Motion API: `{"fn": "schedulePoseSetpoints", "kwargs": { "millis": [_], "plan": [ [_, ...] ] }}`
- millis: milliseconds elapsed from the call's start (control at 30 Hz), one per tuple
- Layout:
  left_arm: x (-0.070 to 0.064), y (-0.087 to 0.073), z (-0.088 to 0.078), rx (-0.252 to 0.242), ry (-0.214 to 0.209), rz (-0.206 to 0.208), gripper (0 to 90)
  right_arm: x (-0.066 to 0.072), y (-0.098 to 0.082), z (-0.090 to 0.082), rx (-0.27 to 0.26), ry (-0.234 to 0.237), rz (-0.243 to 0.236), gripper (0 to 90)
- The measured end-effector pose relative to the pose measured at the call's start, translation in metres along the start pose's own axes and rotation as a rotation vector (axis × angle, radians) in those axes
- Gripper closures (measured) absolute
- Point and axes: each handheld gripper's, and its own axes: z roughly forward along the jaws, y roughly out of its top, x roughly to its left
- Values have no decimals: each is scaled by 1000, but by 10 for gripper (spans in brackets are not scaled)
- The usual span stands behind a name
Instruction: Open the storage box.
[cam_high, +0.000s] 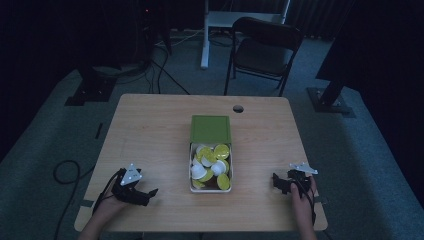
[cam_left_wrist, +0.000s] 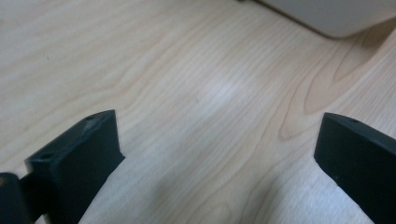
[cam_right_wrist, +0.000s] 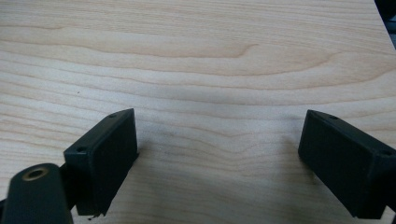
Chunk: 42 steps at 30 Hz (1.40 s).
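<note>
A white box (cam_high: 190, 172) stands in the middle of the wooden table (cam_high: 150, 130), its green lid (cam_high: 210, 129) lying open at its far end. Inside are several yellow and white capsules (cam_high: 212, 162). My left gripper (cam_high: 149, 194) rests low at the table's front left, pointing toward the box, apart from it. In the left gripper view its jaws stand wide, and the left gripper (cam_left_wrist: 219, 140) is open over bare wood, with a corner of the white box (cam_left_wrist: 336, 16) ahead. My right gripper (cam_high: 278, 184) sits at the front right, and in its own view the right gripper (cam_right_wrist: 219, 135) is open with nothing between the jaws.
A round cable hole (cam_high: 238, 108) is near the table's far edge. A dark folding chair (cam_high: 265, 50) stands behind the table. Cables lie on the floor at the left (cam_high: 65, 172). Bare wood lies on both sides of the box.
</note>
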Motion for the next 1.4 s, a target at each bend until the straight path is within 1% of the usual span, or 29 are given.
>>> {"fn": "schedulePoseSetpoints", "kwargs": {
  "millis": [67,167,267,333,367,400,433,500,567,600,633,700,733,767,833,900,933,1033,1133,1167,1200,1333,1400],
  "plan": [
    [1,-2,-1,-2,3,-3,5,0,0,0,1,-1,-1,111],
    [3,-5,-3,-13,2,-30,5,0,0,0,1,0,-1,111],
    [5,-8,-6,-29,46,-46,5,0,0,0,2,-1,-1,111],
    [8,-10,-8,-40,54,-71,5,0,0,0,2,0,0,111],
    [10,-11,-9,-38,51,-84,6,0,0,0,2,-1,0,110],
    [11,-12,-9,-32,52,-89,6,0,0,0,2,-1,0,110],
    [13,-13,-9,-20,68,-94,5,0,0,0,2,-2,0,111],
    [15,-16,-8,-7,81,-107,5,0,1,1,2,-4,2,110],
    [18,-19,-9,-8,104,-126,6,1,1,1,2,-6,3,111],
    [20,-20,-9,2,117,-138,5,1,1,1,3,-8,5,110],
    [22,-21,-10,-1,121,-149,5,1,1,1,3,-9,6,110],
    [26,-22,-12,1,112,-178,6,1,1,1,3,-9,7,111],
    [29,-24,-12,13,109,-193,6,1,1,1,3,-9,6,111],
    [30,-25,-11,19,112,-199,6,1,1,1,3,-9,6,111],
    [31,-28,-10,44,118,-204,6,1,1,1,3,-9,6,111],
    [32,-30,-9,58,112,-207,6,1,1,1,2,-9,5,111],
    [32,-31,-8,63,120,-208,6,1,1,1,3,-9,5,111],
    [32,-31,-7,62,128,-218,6,1,1,1,2,-8,5,110],
    [32,-32,-4,67,119,-241,6,2,1,1,2,-13,10,110],
    [32,-32,-4,67,119,-241,6,2,1,1,2,-13,10,110],
    [32,-32,-3,80,126,-234,6,2,1,1,1,-14,12,110],
    [31,-31,-2,84,137,-234,6,3,2,2,2,-19,16,110],
    [29,-30,0,92,152,-225,6,3,2,2,2,-20,17,110]
  ]
}}
